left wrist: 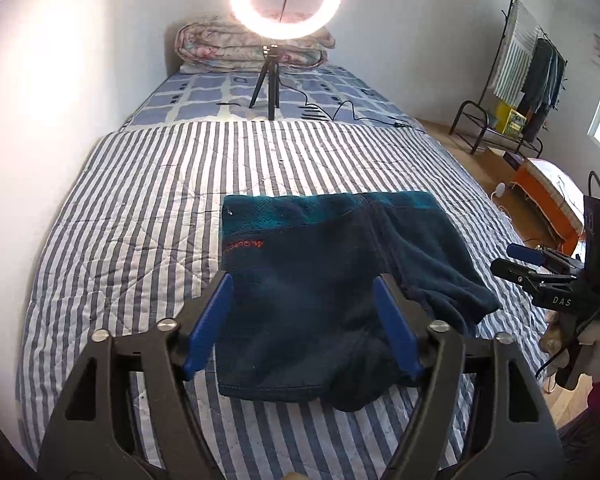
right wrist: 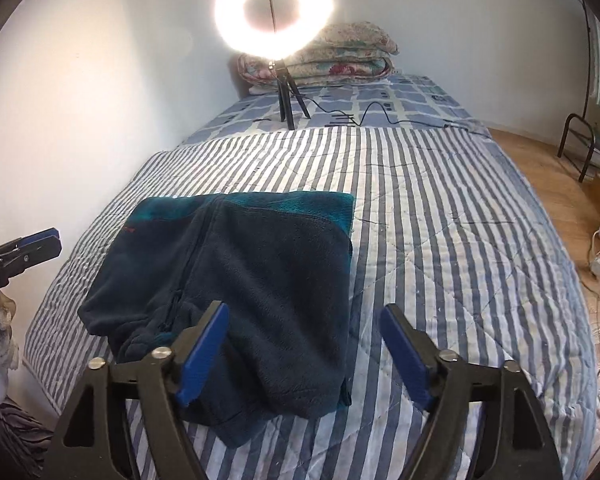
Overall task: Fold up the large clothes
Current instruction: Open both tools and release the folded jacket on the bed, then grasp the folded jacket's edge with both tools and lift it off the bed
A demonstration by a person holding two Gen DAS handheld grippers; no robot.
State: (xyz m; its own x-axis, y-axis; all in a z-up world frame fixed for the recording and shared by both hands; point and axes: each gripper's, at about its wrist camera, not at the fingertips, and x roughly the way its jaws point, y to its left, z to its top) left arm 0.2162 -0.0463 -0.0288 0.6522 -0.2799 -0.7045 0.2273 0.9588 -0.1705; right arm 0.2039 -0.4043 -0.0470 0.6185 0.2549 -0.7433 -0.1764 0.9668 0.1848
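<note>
A dark navy and teal fleece garment lies folded into a rough rectangle on the striped bed cover; it also shows in the right wrist view. My left gripper is open, its blue pads either side of the garment's near part, above it and holding nothing. My right gripper is open and empty, over the garment's near right edge. The right gripper shows from the side in the left wrist view. The left gripper's tip shows at the left edge of the right wrist view.
A lit ring light on a tripod stands at the far end of the bed, its cable trailing right. Folded floral quilts lie by the wall. A clothes rack and an orange bench stand on the wooden floor to the right.
</note>
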